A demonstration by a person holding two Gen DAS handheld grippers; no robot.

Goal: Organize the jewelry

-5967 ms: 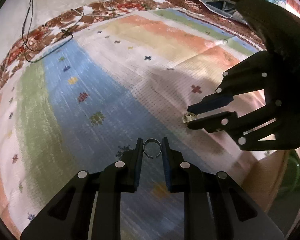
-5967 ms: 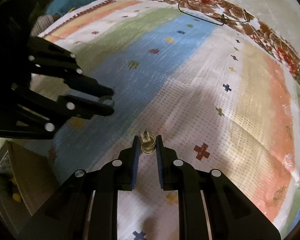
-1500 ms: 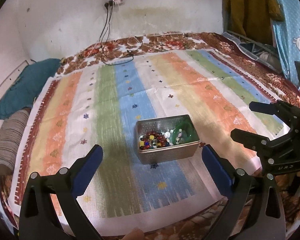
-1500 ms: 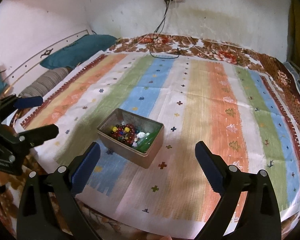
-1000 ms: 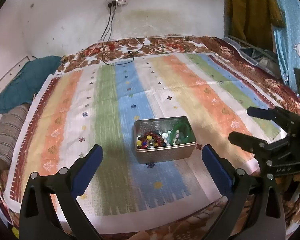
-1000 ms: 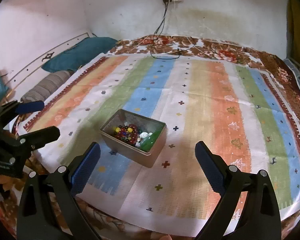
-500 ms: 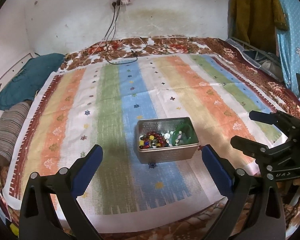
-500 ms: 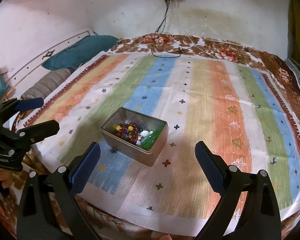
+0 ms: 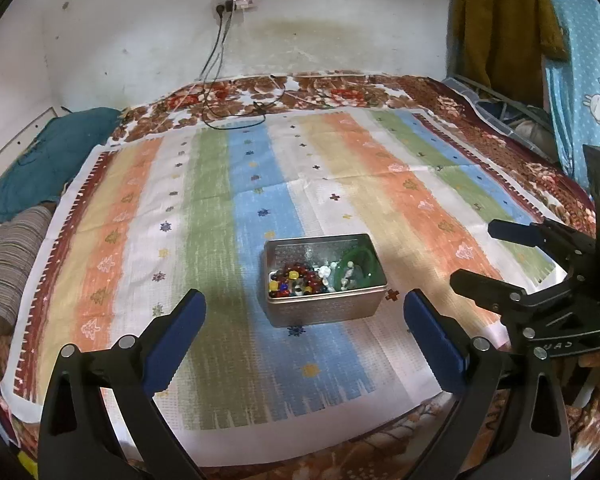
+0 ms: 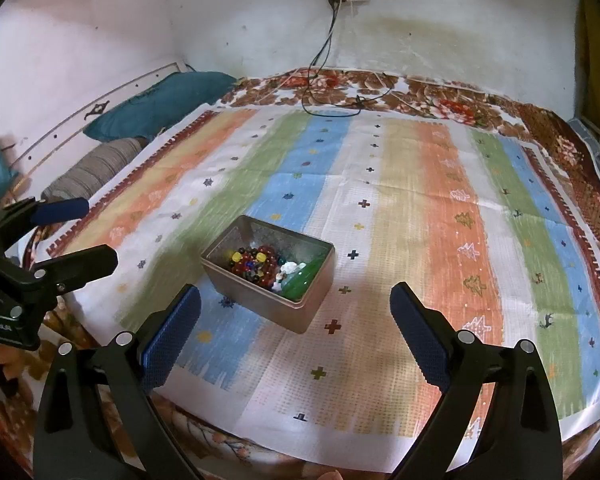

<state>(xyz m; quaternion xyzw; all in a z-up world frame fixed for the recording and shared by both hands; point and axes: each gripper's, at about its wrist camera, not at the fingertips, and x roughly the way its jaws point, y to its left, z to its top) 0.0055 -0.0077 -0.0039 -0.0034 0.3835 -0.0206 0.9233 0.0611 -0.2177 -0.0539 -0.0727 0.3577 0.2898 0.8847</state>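
Observation:
An open metal tin (image 9: 324, 312) stands on the striped cloth (image 9: 220, 184) in the middle of the bed. It holds red and coloured beads (image 9: 294, 282), white pieces and a green bangle (image 9: 360, 264). It also shows in the right wrist view (image 10: 260, 304). My left gripper (image 9: 304, 324) is wide open and empty, held back above the bed's near edge. My right gripper (image 10: 294, 316) is wide open and empty too. The right gripper shows at the right of the left view (image 9: 496, 256). The left gripper shows at the left of the right view (image 10: 72, 236).
Black cables (image 9: 228, 112) run from a wall socket (image 9: 236, 2) onto the far side of the bed. A teal pillow (image 9: 40, 160) and a striped bolster (image 9: 8, 264) lie at the left. Clothes (image 9: 500, 28) hang at the right.
Six seconds ago each gripper was shut on a ring close over the cloth. Now both are wide open, empty and pulled back. Over the last second the views barely shifted.

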